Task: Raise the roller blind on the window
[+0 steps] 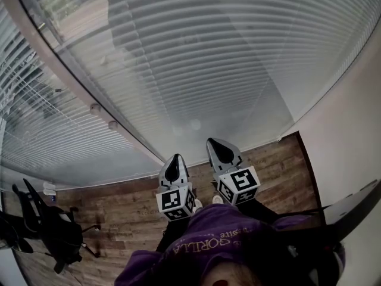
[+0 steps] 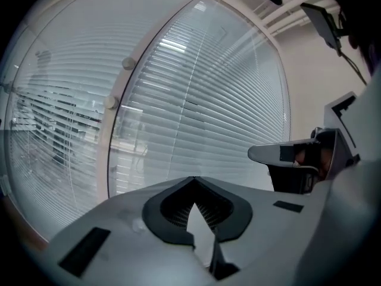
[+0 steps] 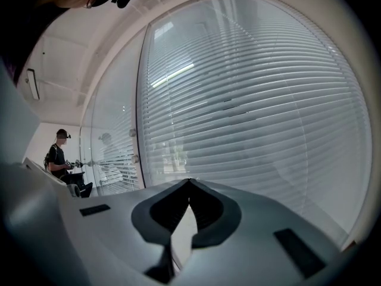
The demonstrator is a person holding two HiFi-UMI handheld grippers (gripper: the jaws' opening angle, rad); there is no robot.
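Note:
The window's blind [image 1: 196, 58] hangs down with its white slats covering the pane almost to the floor. It fills the left gripper view [image 2: 208, 100] and the right gripper view [image 3: 256, 112]. My left gripper [image 1: 174, 158] points at the blind's lower part, jaws shut tip to tip [image 2: 193, 179]. My right gripper [image 1: 215, 142] is just to its right and slightly further forward, also shut [image 3: 189, 181]. I see no cord or chain between either pair of jaws. The right gripper's tip [image 2: 268, 154] shows at the right of the left gripper view.
A pale window post [image 1: 89, 94] with two round knobs [image 1: 95, 108] separates this pane from another blinded pane on the left. Wooden floor [image 1: 119, 207] lies below, with a black office chair [image 1: 53, 231] at the left. A plain wall [image 1: 345, 148] stands at the right. A person [image 3: 59, 154] stands far left.

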